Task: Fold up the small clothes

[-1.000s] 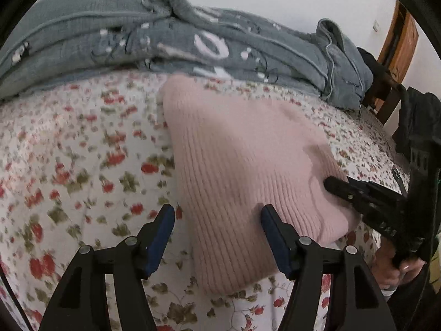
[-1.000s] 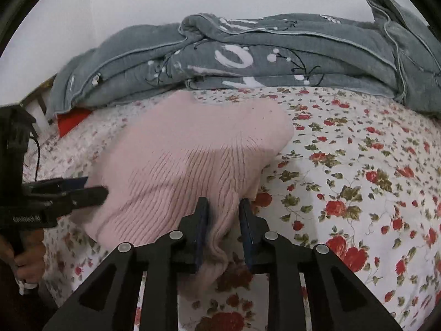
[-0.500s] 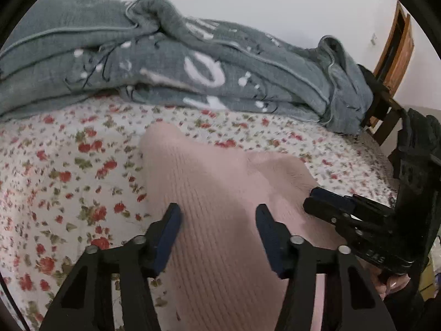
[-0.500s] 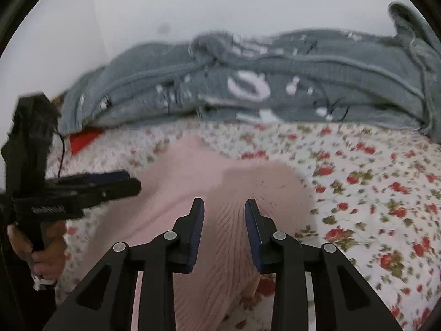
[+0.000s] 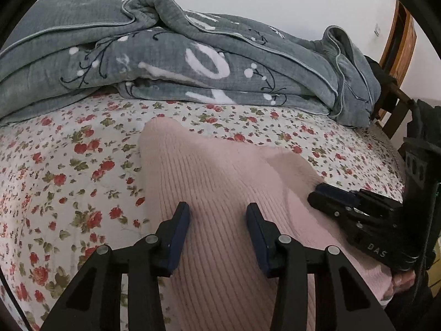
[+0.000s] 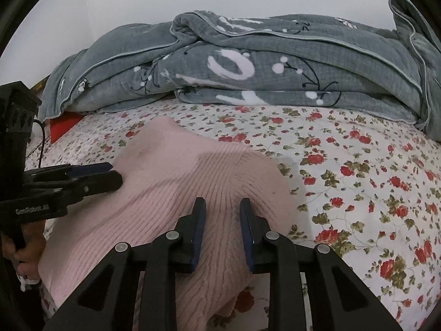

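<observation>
A pink ribbed knit garment [image 5: 220,165] [image 6: 193,171] lies on the flowered bed sheet [image 5: 69,179], its near part pulled up into a tent. In the left wrist view the left gripper [image 5: 217,209] straddles the near left part. Its jaws are closing with knit between them, and the ribs there look unsqueezed. In the right wrist view the right gripper [image 6: 222,204] is shut on a bunched ridge of the near right part. Each gripper shows side-on in the other's view: the right gripper [image 5: 314,195] and the left gripper [image 6: 115,175].
A crumpled grey blanket [image 5: 193,55] [image 6: 275,55] with white marks fills the far side of the bed against a white wall. A wooden piece of furniture [image 5: 402,35] stands at the far right. A red item [image 6: 64,127] peeks out under the blanket. Flowered sheet [image 6: 372,179] lies bare to the right.
Both grippers drew back toward the near edge, dragging the pink garment and raising it into a tent. The left jaws narrowed around the knit. The right gripper kept its hold.
</observation>
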`<state>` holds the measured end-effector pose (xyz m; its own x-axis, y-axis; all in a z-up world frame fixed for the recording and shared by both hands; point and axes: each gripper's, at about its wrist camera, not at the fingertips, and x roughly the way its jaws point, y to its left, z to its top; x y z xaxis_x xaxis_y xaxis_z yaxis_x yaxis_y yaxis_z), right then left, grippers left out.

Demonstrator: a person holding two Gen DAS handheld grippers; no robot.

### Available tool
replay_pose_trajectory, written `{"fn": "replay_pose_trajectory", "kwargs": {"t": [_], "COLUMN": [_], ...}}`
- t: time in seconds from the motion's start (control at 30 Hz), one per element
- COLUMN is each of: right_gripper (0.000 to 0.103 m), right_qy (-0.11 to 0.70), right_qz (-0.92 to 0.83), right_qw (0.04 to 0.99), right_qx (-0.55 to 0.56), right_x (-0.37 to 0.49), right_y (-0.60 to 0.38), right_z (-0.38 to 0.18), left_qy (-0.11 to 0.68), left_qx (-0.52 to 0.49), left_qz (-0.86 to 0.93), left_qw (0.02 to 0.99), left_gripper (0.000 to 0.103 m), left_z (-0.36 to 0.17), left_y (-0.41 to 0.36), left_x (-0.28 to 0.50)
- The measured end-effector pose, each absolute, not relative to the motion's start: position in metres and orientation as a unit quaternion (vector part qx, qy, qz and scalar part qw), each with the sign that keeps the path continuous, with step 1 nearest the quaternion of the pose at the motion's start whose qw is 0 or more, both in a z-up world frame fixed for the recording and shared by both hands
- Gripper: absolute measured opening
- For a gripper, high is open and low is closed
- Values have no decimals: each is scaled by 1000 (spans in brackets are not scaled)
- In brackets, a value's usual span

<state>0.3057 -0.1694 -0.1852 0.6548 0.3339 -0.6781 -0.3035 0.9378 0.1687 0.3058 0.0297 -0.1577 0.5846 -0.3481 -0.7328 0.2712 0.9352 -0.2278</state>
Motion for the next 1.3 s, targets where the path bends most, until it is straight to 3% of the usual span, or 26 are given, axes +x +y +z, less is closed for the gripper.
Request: {"fn": "replay_pose_trajectory", "kwargs": {"t": [0.63,0.83,1.3], "right_gripper": [35,36,36], "right_qy": [384,371,340], "right_qz": [169,170,168], "right_qw": [907,911,926], "right_qx": [41,47,-3], "right_x": [304,280,221], "right_y": [-176,-178,-181], "right_z": [-187,-167,-183], "left_qy": [399,392,373], "left_qx": [-25,-40,-39], "left_qz": [-156,-160,-147], "left_qw": [903,905,915], "left_gripper": [45,55,58], "left_z": [-162,-154,-153], "left_y": [26,37,40], "left_x": [294,266,222]}}
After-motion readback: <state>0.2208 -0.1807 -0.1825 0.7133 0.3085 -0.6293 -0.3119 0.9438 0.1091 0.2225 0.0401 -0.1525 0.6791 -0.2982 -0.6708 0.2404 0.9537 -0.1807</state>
